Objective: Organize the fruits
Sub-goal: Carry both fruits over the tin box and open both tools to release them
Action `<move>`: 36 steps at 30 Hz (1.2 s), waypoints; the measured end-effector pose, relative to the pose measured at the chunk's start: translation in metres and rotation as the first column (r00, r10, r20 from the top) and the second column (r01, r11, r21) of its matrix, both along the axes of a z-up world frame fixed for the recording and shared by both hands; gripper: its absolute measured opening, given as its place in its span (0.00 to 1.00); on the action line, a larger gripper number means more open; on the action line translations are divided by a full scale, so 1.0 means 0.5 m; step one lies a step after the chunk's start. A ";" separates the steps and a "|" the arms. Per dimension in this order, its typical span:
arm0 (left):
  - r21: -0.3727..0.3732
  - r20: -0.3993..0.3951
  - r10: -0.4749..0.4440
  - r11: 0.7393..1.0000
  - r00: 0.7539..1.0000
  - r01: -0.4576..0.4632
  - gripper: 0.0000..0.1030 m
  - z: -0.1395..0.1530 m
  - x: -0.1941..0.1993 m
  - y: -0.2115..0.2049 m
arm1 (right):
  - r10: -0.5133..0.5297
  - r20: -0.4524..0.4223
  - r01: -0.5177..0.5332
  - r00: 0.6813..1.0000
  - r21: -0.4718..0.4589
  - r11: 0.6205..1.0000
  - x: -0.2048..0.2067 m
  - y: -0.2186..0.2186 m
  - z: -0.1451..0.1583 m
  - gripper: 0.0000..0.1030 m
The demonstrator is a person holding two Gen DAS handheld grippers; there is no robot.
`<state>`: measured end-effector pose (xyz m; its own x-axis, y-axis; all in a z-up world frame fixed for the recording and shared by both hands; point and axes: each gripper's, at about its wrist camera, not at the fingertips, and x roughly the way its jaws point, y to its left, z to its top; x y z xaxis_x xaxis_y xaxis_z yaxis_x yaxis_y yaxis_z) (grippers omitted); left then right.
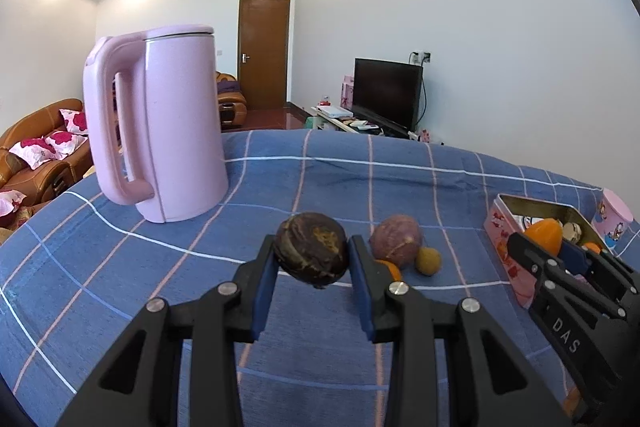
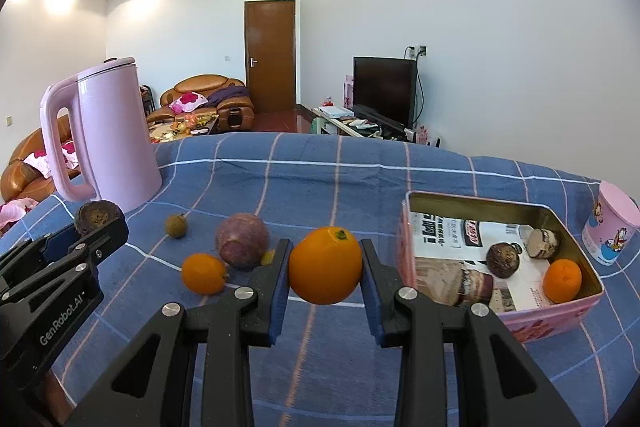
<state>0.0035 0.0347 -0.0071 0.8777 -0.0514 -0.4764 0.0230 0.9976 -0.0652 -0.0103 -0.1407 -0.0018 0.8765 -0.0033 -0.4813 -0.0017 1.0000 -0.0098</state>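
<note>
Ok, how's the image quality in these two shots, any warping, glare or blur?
Left wrist view: strong fisheye bend, the pink kettle leans, corners vignetted black, ceiling lights blown out, the dark fruit in the left gripper sharp. Right wrist view: same bowing in the tablecloth lines, the orange crisp, soft shadows only.

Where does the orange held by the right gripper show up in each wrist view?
Left wrist view: far right, the orange sits between the right gripper fingers, in front of the pink tin.
Right wrist view: bottom centre, the orange is clamped, left of the tin.
Shared landmark: the pink kettle.
</note>
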 end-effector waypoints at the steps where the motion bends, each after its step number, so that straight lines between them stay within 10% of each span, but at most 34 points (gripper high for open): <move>1: -0.003 -0.001 -0.002 1.000 1.000 0.002 0.36 0.000 0.000 -0.003 | -0.003 0.000 0.003 1.000 0.002 1.000 -0.002 -0.007 0.000 0.34; 36: 0.001 -0.027 -0.193 0.981 0.981 0.193 0.36 0.002 -0.012 -0.239 | -0.131 0.002 0.130 0.991 -0.043 0.991 -0.027 -0.218 0.003 0.34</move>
<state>-0.0027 -0.0847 -0.0059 0.8386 -0.2169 -0.4997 0.2134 0.9748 -0.0651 -0.0237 -0.2498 -0.0005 0.8669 -0.1383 -0.4790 0.1288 0.9903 -0.0528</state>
